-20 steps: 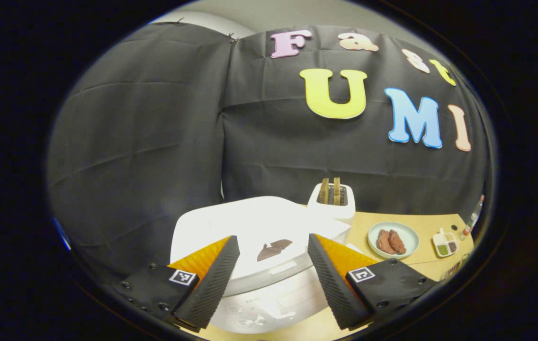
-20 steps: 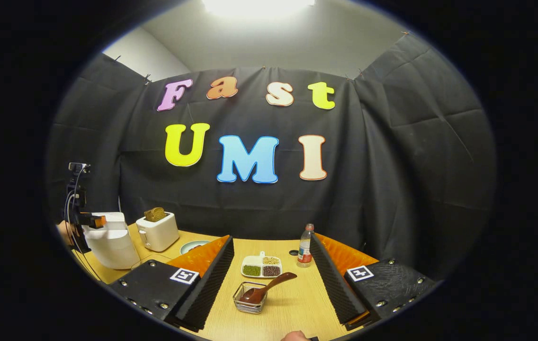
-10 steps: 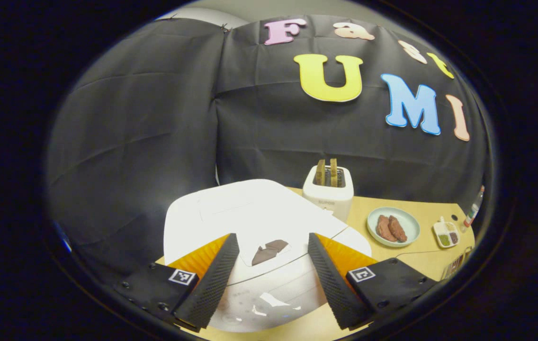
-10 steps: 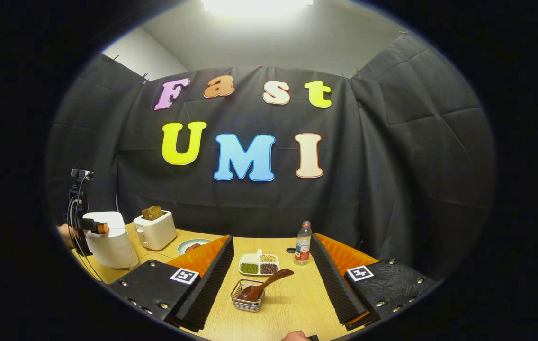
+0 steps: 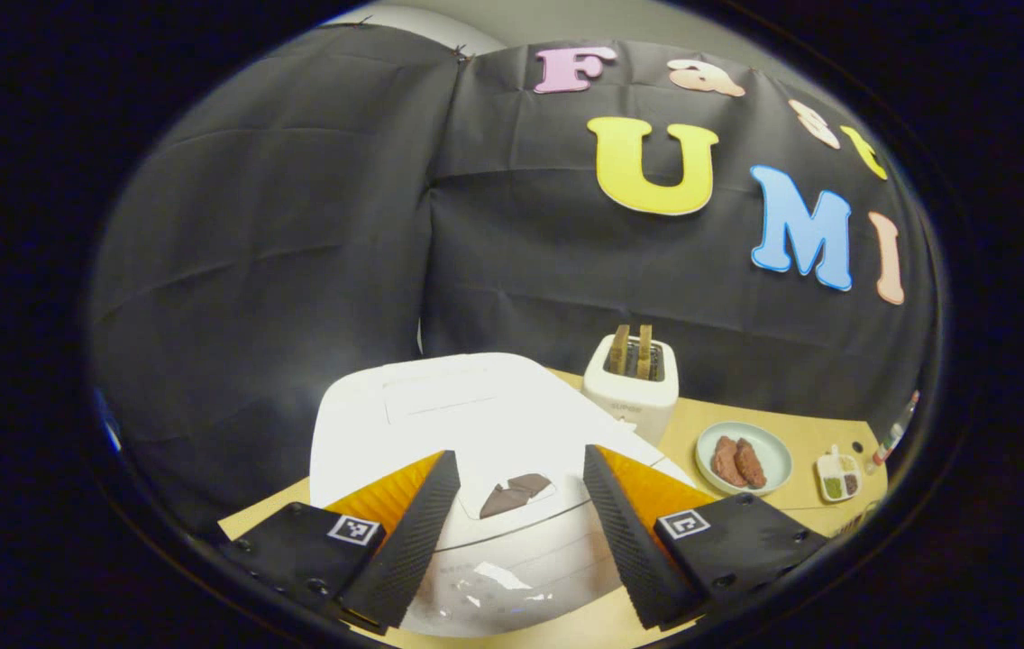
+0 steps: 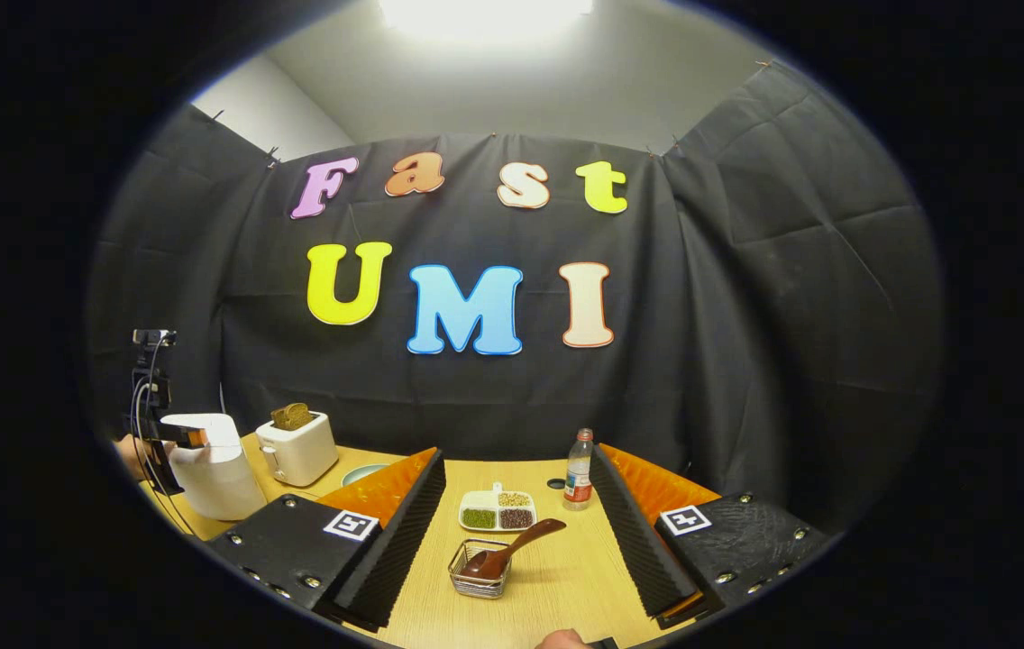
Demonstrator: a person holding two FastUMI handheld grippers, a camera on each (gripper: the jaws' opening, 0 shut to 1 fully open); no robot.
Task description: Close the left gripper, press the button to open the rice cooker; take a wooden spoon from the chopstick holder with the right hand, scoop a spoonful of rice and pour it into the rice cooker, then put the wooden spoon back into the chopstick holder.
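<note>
While the left gripper (image 5: pixel 519 464) is hovering wide open over the closed rice cooker (image 5: pixel 440 419), the right gripper (image 6: pixel 516 469) is also gaping. The wooden spoon (image 6: pixel 508 550) is leaning in the chopstick holder (image 6: pixel 480 570) between its fingers; both are sitting on the table (image 6: pixel 557 577).

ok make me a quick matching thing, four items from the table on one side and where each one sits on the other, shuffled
Things:
1. wooden spoon
2. toast
3. meat pieces
4. rice cooker

Places:
A. on the round plate
B. standing in the toaster slots
C. just ahead of the open left gripper
D. bowl down in the wire holder, handle leaning out

Pairs: 1-D, 2-B, 3-A, 4-C
</note>
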